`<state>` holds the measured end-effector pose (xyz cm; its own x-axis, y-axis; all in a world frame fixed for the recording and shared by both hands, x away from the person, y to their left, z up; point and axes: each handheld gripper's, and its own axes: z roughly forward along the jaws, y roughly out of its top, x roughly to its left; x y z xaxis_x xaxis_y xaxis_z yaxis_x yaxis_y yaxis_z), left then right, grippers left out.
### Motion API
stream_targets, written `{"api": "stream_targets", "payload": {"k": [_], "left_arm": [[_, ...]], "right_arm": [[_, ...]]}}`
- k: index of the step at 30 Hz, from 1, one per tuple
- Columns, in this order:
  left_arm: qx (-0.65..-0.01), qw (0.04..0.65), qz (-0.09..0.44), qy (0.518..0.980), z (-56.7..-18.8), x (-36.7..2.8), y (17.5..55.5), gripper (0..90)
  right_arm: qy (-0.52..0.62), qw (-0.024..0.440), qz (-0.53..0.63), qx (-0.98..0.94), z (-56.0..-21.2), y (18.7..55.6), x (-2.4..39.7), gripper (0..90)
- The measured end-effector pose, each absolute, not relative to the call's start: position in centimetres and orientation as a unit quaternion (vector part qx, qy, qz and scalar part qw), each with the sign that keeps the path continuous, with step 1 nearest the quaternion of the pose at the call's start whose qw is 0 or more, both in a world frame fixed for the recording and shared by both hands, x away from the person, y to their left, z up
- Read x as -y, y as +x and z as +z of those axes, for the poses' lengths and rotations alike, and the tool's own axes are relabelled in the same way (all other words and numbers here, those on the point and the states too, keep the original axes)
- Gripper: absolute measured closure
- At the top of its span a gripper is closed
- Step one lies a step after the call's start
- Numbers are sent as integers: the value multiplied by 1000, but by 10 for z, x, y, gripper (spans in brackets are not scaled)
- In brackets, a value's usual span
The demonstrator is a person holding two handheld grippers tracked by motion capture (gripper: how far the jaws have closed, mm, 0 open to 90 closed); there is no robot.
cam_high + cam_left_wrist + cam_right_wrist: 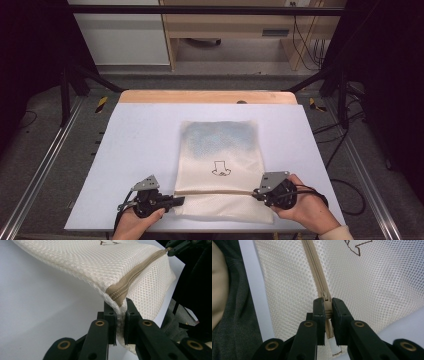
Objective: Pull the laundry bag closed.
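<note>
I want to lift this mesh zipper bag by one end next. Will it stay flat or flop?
The mesh zipper bag will probably flop: in the left gripper view its edge already curves up from the table where the left claw pinches it. It looks light, thin mesh. The bluish contents at its far end may slide.

It looks like a lab or recording workspace: a pale grey table top (150,150) stands inside a black metal frame (200,9), with aluminium rails (37,170) along the floor, loose black cables (305,45) at the far right, and light wooden cabinets (225,25) beyond.
</note>
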<state>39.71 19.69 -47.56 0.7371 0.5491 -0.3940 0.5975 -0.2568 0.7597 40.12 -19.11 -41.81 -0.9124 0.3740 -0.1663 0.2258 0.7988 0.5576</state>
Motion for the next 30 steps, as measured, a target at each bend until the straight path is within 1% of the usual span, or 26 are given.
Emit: {"api": "stream_targets", "payload": {"k": [30], "left_arm": [[-362,490,-26,793,-476,-196,397,829]], "right_arm": [[170,135,267,-939,-421,401,203,820]]}}
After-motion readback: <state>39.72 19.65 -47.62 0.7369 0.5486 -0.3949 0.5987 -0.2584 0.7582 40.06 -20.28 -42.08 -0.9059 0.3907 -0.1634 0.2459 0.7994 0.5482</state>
